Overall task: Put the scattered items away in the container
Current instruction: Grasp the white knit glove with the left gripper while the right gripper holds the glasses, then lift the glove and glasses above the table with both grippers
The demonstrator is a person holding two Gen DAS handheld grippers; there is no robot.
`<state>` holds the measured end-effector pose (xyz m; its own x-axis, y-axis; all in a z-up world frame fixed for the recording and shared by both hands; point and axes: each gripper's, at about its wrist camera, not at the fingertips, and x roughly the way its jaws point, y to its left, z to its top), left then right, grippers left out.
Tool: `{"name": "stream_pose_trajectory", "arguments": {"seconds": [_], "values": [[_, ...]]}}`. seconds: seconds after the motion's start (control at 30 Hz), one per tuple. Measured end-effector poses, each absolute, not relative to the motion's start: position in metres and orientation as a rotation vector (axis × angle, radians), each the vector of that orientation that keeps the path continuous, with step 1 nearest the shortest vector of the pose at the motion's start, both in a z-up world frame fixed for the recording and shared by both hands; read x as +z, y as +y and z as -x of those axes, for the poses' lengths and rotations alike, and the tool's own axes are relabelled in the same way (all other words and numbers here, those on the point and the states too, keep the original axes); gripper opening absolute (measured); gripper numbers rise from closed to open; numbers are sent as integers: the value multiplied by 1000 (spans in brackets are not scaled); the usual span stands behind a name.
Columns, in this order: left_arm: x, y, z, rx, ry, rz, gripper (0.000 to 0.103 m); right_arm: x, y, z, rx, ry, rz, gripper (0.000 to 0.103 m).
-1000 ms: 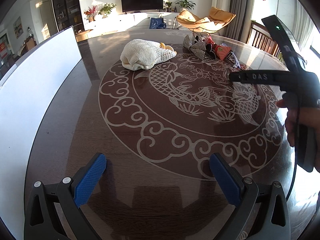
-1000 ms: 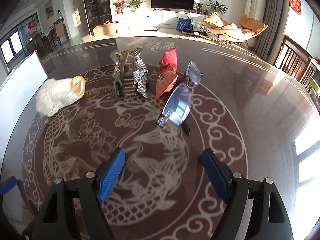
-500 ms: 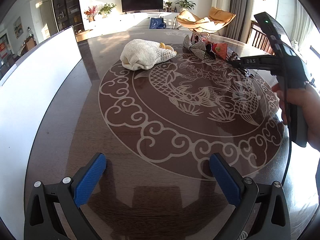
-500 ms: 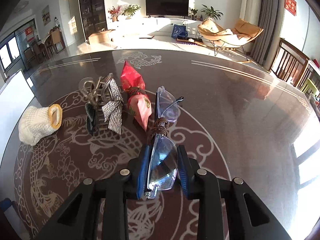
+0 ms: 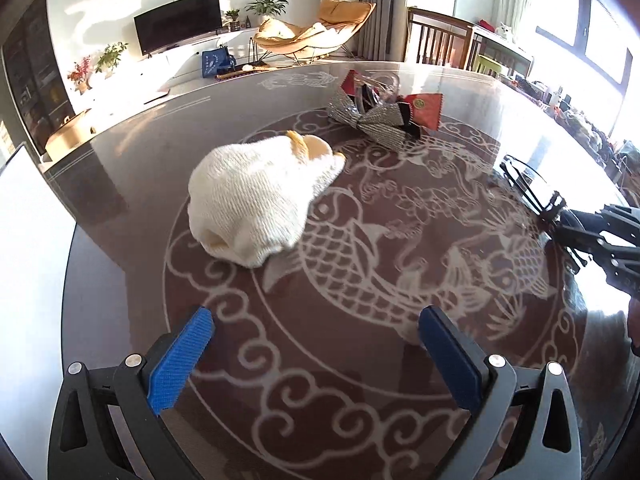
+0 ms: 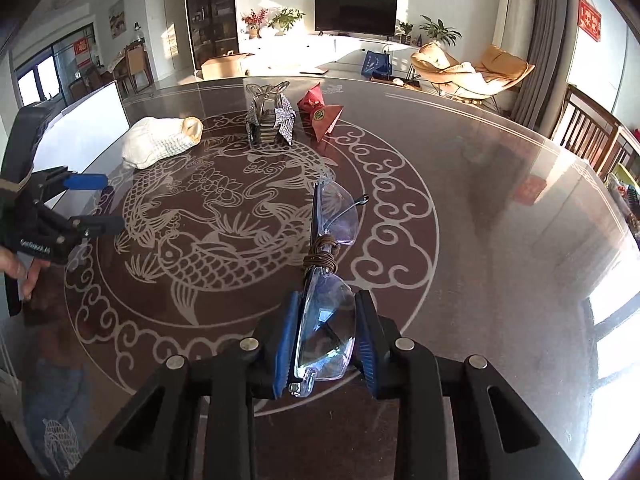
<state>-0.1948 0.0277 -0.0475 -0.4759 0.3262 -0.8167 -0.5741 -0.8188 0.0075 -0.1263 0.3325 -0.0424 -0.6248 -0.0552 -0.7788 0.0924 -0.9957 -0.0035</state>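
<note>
Glasses [image 6: 326,322], clear-lensed with a brown cord wound around the bridge, are clamped between the blue pads of the right gripper [image 6: 326,336]; one lens sits between the pads, and the other lens and folded temples project forward above the table [image 6: 500,208]. The left gripper [image 5: 316,356] is released, its blue pads standing wide apart with nothing between them, hovering over the table's carp pattern. Just ahead of it lies the cream knitted item [image 5: 256,204] with a yellow cuff. Farther back, a silver hair clip [image 6: 270,122] and a red packet [image 6: 322,114] lie side by side. The white container [image 6: 86,120] stands at the table's left edge, well apart from the glasses.
</note>
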Motion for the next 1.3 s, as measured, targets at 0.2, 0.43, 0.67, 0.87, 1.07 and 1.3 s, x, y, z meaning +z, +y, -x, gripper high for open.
{"name": "stream_pose_trajectory", "arguments": {"seconds": [0.2, 0.43, 0.67, 0.87, 1.07, 1.3], "values": [[-46, 39, 236, 2238, 414, 1153, 103, -44, 333, 126, -2760, 72, -1321, 30], [-44, 56, 272, 2267, 396, 1166, 103, -44, 334, 126, -2758, 68, -1321, 30], [-39, 60, 264, 2295, 380, 1113, 62, -44, 334, 127, -2758, 68, -1321, 30], [-39, 46, 201, 2390, 234, 1182, 60, -44, 334, 126, -2758, 66, -1321, 30], [-43, 38, 81, 2517, 205, 1228, 62, -43, 323, 121, -2717, 106, -1301, 30], [-53, 50, 47, 2459, 270, 1270, 103, -43, 277, 75, -2604, 92, -1250, 38]]}}
